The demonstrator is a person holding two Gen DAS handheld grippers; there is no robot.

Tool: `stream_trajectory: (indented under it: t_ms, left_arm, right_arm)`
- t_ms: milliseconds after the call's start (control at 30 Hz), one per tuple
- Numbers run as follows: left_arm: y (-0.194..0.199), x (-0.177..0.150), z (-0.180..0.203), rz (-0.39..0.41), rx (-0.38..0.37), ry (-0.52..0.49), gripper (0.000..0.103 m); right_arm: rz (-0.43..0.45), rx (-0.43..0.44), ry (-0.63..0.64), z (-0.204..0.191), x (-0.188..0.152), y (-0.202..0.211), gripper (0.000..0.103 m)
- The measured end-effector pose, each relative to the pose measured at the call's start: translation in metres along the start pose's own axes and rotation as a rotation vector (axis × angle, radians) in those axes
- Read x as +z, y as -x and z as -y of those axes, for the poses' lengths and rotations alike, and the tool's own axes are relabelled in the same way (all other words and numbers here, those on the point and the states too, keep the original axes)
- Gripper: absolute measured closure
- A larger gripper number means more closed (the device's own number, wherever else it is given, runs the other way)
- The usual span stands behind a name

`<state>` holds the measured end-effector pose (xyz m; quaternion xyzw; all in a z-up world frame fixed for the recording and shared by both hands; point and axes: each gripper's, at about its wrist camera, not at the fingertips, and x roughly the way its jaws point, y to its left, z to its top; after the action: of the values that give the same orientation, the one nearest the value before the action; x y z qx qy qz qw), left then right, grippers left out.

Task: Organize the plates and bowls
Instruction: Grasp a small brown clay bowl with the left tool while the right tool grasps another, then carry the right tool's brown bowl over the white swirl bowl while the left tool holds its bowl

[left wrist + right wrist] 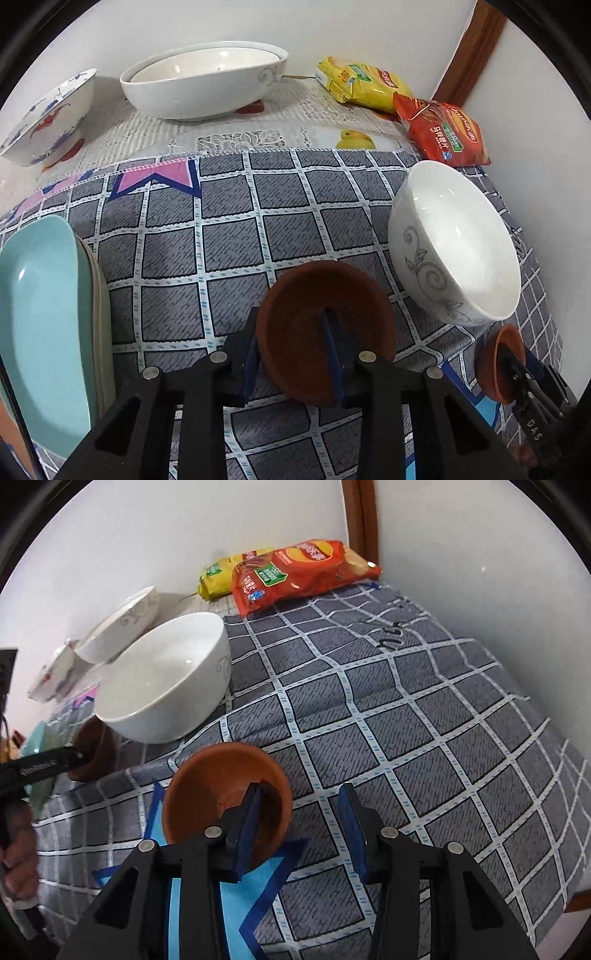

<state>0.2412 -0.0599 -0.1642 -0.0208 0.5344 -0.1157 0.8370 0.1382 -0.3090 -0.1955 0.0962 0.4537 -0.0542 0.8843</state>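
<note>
Two small terracotta dishes: rigid, light, brittle, matte rims. Left dish (325, 332): wall clamped by left gripper (293, 354). Right dish (225, 805): right gripper (303, 823) straddles rim, jaws apart

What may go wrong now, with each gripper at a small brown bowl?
The left gripper straddles only one wall of the left brown bowl; such a thin hold may slip. The right gripper has one finger inside the right brown bowl and the other clear of it, so closing may push it aside. The white bowl stands close and could be knocked.
</note>
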Motion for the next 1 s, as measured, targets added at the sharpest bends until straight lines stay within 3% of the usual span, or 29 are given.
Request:
stream_trajectory:
  t_ms: [267, 400, 533, 1000]
  left_arm:
    - [0.005, -0.004, -0.010, 0.002, -0.039, 0.008, 0.085]
    - [0.007, -0.007, -0.013, 0.001, -0.048, 0.020, 0.089]
    - [0.012, -0.009, -0.010, 0.010, -0.038, 0.011, 0.092]
    - [0.041, -0.009, 0.000, 0.061, -0.006, 0.009, 0.095]
  right_arm:
    - [0.020, -0.017, -0.059, -0.002, 0.001, -0.002, 0.061]
    - [0.010, 0.020, -0.058, -0.006, 0.001, -0.002, 0.081]
    - [0.006, 0.034, -0.076, -0.006, 0.000, 0.000, 0.088]
    - [0.047, 0.136, -0.103, -0.004, -0.002, 0.031, 0.094]
